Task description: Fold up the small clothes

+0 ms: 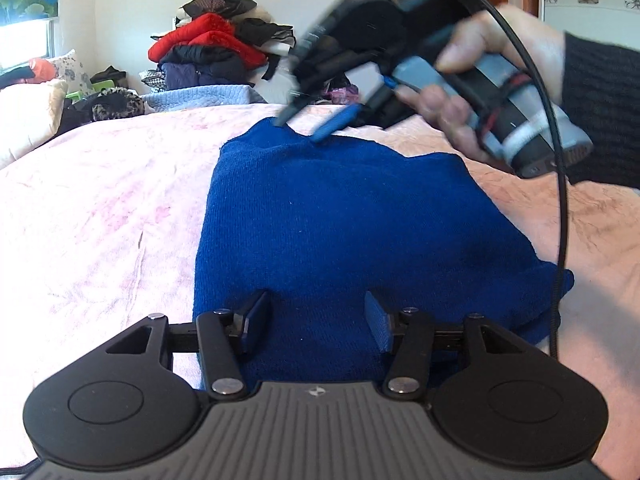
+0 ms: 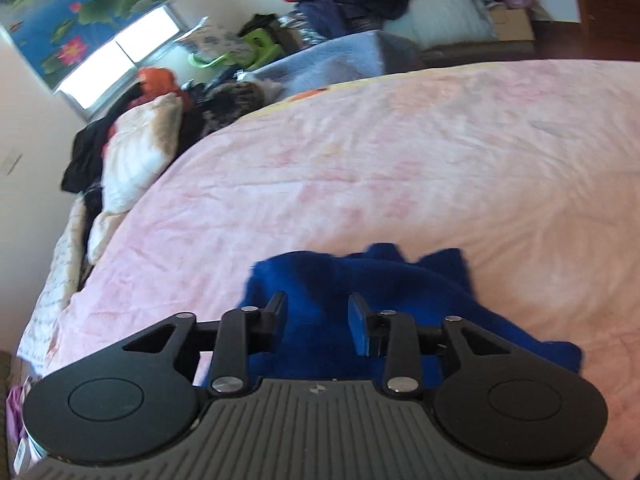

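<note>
Lying on the pink bedspread [image 1: 100,200], the folded blue knit garment [image 1: 340,220] stretches lengthwise straight ahead of the left gripper [image 1: 316,322], whose jaws stand apart, empty, over its near edge. The right gripper [image 2: 318,326], jaws apart and empty, hovers above its far end.

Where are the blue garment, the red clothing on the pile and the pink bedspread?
blue garment [image 1: 340,216]: left wrist view, middle of its folded top surface.
red clothing [image 1: 208,36]: left wrist view, fuzzy red part high on the pile.
pink bedspread [image 2: 400,168]: right wrist view, bare stretch beyond the garment.
</note>
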A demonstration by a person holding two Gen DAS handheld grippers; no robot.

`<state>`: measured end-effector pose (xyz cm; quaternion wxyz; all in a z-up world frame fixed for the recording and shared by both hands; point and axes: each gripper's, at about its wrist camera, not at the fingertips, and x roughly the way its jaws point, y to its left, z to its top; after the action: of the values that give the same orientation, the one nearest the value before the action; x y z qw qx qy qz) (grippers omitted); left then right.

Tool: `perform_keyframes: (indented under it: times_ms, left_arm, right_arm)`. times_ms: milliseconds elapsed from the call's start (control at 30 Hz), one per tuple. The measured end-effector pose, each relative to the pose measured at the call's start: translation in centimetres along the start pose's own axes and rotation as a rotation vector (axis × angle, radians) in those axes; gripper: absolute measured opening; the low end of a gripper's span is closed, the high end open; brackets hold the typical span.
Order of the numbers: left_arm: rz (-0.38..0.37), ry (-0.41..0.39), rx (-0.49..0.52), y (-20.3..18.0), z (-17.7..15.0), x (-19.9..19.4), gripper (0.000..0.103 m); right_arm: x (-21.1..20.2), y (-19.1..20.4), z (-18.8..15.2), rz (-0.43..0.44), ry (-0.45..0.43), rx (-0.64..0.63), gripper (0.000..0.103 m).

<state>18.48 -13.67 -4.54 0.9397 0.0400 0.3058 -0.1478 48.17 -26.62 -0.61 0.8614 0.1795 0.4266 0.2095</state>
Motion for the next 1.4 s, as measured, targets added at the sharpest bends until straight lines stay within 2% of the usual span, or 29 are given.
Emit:
perform_keyframes:
  times_ms: [100,167,300,333,367,400,433,467,533,600,633,667,733,833,967,1067,1133,1200,1267,1300,1333,1400]
  left_arm:
    - [-0.007,0.000,-0.008,-0.1,-0.1,-0.1,0.054]
    - [-0.020,0.000,-0.022,0.2,-0.1,-0.2,0.054]
    - [-0.036,-0.003,-0.041,0.7,-0.1,-0.4,0.054]
    - [-0.038,-0.003,-0.043,0.7,-0.1,-0.5,0.054]
    - [-0.039,-0.003,-0.043,0.8,-0.1,-0.5,0.054]
    - [-0.042,-0.003,-0.045,0.8,-0.1,-0.5,0.055]
    - [-0.044,-0.003,-0.047,1.0,-0.1,-0.5,0.055]
    - [-0.046,-0.004,-0.049,1.0,-0.1,-0.5,0.055]
    - [-0.048,-0.005,-0.053,1.2,-0.1,-0.4,0.055]
    - [-0.048,-0.005,-0.052,1.2,-0.1,-0.4,0.055]
    - [-0.048,-0.005,-0.050,1.2,-0.1,-0.4,0.056]
    - [-0.050,-0.004,-0.050,1.2,-0.1,-0.4,0.056]
    - [-0.053,-0.003,-0.048,1.2,-0.1,-0.3,0.058]
    - [-0.052,-0.003,-0.047,1.2,-0.1,-0.3,0.058]
    - [-0.054,-0.003,-0.049,1.2,-0.1,-0.2,0.058]
    - [-0.054,-0.004,-0.044,1.2,-0.1,-0.3,0.058]
    - [-0.060,-0.017,-0.046,1.5,-0.1,-0.8,0.058]
    - [-0.040,-0.062,-0.043,2.2,0.2,-2.5,0.059]
    - [-0.040,-0.125,-0.104,4.4,0.6,-4.9,0.073]
    - [-0.059,-0.136,-0.161,5.8,0.8,-5.8,0.086]
    - [-0.093,-0.127,-0.253,7.8,1.1,-6.3,0.091]
    - [-0.180,-0.045,-0.452,11.5,1.4,-5.7,0.091]
  right_arm:
    - [2.3,1.0,1.1,-0.046,0.028,-0.024,0.040]
    - [4.4,0.0,1.7,-0.076,0.075,0.041,0.043]
    - [6.1,-2.1,1.9,-0.079,0.045,0.151,0.025]
    - [6.3,-2.2,2.0,-0.110,0.048,0.157,0.012]
    - [6.2,-2.3,2.1,-0.121,0.051,0.161,0.006]
    - [5.9,-2.2,2.1,-0.120,0.051,0.173,0.006]
    - [5.2,-1.9,2.0,-0.117,0.035,0.174,0.009]
    - [4.2,-1.4,1.8,-0.105,0.007,0.157,0.021]
    - [1.9,0.1,1.4,-0.083,-0.047,0.085,0.031]
    - [-0.2,1.4,0.7,-0.022,-0.068,0.027,0.042]
    - [-0.9,1.8,0.2,0.025,-0.054,0.015,0.053]
    - [-1.2,2.2,-0.3,0.063,-0.022,0.006,0.068]
    - [-1.1,2.7,-1.4,0.083,0.037,-0.027,0.076]
    - [0.5,2.5,-3.2,-0.024,0.097,-0.081,0.076]
    - [0.6,1.7,-4.6,-0.035,0.015,-0.110,0.073]
    - [-0.4,2.0,-4.5,-0.065,-0.009,-0.044,0.075]
    - [-2.5,1.7,-4.6,-0.031,-0.054,0.020,0.075]
    - [-5.9,0.7,-5.3,0.064,-0.120,0.074,0.075]
    - [-9.4,-1.1,-6.5,0.104,-0.167,0.132,0.079]
    - [-10.9,-2.2,-7.2,0.109,-0.182,0.165,0.080]
    - [-12.1,-3.6,-8.0,0.110,-0.193,0.202,0.082]
    - [-13.8,-6.8,-9.6,0.096,-0.194,0.306,0.083]
